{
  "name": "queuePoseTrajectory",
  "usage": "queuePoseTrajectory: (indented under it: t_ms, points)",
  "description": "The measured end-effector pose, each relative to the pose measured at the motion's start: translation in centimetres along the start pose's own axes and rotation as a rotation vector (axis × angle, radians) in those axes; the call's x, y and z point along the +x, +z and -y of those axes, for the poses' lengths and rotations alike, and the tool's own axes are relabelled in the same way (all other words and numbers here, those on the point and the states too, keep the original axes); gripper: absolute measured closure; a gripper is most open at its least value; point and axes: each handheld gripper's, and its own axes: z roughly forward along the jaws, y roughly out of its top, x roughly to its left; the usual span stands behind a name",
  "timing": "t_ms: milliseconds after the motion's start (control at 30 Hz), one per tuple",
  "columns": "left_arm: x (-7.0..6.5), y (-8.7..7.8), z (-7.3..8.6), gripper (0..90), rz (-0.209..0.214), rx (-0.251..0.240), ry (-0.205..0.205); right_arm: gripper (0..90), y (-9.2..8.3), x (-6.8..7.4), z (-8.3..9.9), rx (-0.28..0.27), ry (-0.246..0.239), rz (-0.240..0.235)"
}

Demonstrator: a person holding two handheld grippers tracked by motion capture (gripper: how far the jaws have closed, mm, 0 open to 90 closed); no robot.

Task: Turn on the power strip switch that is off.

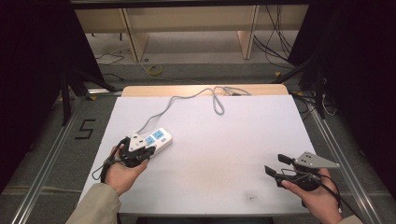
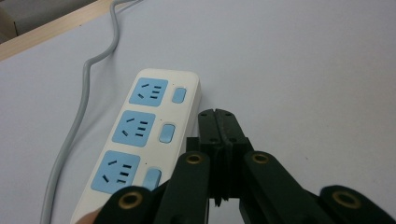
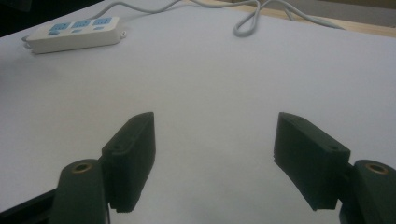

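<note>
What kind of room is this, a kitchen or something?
Not a kitchen; probably a lab or workshop set up for recording. A white-covered table stands on a metal frame between dark curtains, loose cables trail over the floor behind it, and a power strip lies on the table.

I read one sign: a black "5" marked on the grey floor (image 1: 56, 140) left of the table (image 1: 224, 154). The power strip (image 2: 140, 135) carries no lettering I can make out on its sockets or switches.
</note>
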Motion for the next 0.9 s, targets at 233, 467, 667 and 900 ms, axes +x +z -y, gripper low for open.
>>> queuePoseTrajectory:
  t_ms: [233,467,667,900]
  points:
    - [0.8,0.0,-0.1,90.0,-0.016,0.012,-0.010,30.1,0.0,0.0,0.0,0.002,-0.001,-0.001]
    - [1.4,0.2,-0.1,89.9,-0.022,0.022,-0.024,30.1,0.0,0.0,0.0,0.002,-0.001,-0.001]
    - [1.7,0.2,-0.2,89.9,-0.027,0.025,-0.028,30.1,0.0,0.0,0.0,0.003,0.000,0.000]
    - [2.2,0.3,-0.3,89.9,-0.028,0.036,-0.030,30.1,0.0,0.0,0.0,0.003,-0.001,0.000]
